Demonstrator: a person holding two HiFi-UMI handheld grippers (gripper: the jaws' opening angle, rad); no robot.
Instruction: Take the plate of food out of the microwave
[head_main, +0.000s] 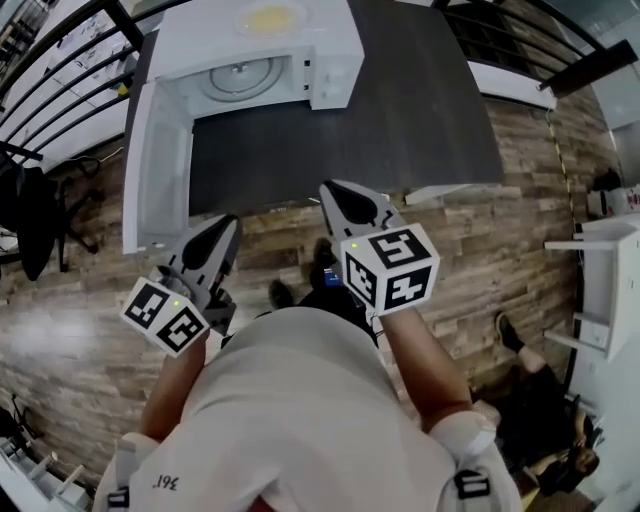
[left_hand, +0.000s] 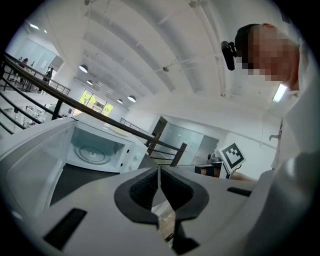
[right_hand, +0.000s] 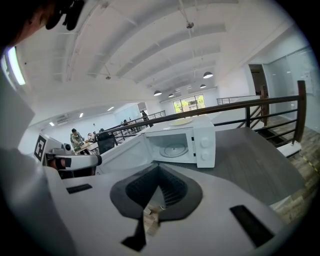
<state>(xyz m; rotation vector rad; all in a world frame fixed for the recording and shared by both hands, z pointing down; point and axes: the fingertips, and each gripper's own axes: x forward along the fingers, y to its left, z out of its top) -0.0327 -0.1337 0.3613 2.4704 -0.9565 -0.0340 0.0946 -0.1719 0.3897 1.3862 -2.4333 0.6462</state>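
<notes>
The plate (head_main: 270, 17) is sitting atop the microwave (head_main: 325, 60), whose door (head_main: 155, 170) is standing open. The left gripper (head_main: 226, 228) and right gripper (head_main: 336, 196) are hovering well before the microwave, jaws clenched on nothing.

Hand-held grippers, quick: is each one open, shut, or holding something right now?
Left hand-held gripper: closed, grey jaws together, nothing between them.
Right hand-held gripper: closed, grey jaws together, nothing between them.
</notes>
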